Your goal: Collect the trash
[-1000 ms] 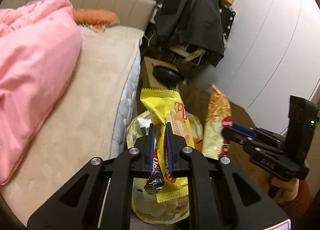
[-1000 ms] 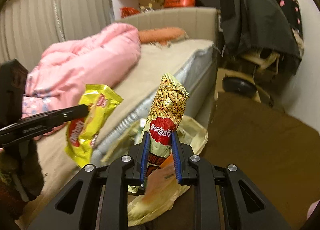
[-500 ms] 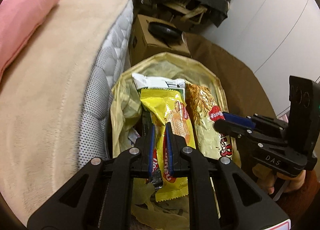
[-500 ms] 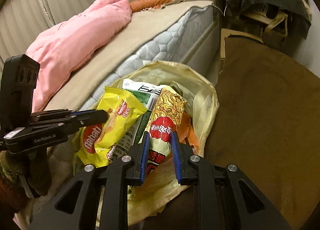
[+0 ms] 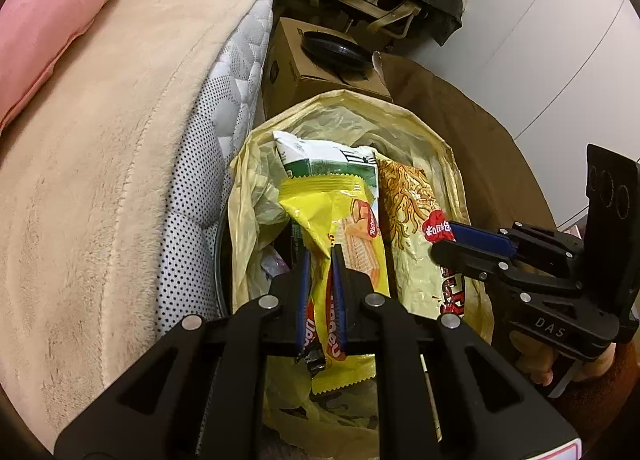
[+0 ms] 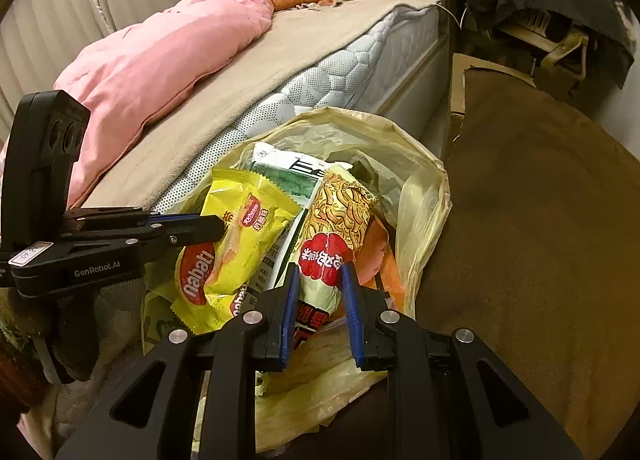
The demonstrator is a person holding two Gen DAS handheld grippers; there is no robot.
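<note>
1. The left tongs [image 5: 320,260] are nearly shut, their blue pads pinching the lower part of a yellow wafer packet [image 5: 344,220].
2. That packet hangs over the open mouth of a pale yellow trash bag [image 5: 452,164], its top leaning against a green-and-white wrapper [image 5: 320,158] already inside.
3. The right tongs [image 6: 318,280] are closed part way on a noodle snack packet [image 6: 340,216], gripped near its red label.
4. The noodle packet stands nearly upright inside the bag's mouth, just beside the wafer packet; I cannot tell whether they touch.
5. The bag sits on the floor against the side of the bed [image 6: 340,68], next to a brown rug [image 6: 540,220].
6. A pink duvet [image 6: 168,60] lies on the bed, and a cardboard box [image 5: 304,64] stands beyond the bag.
</note>
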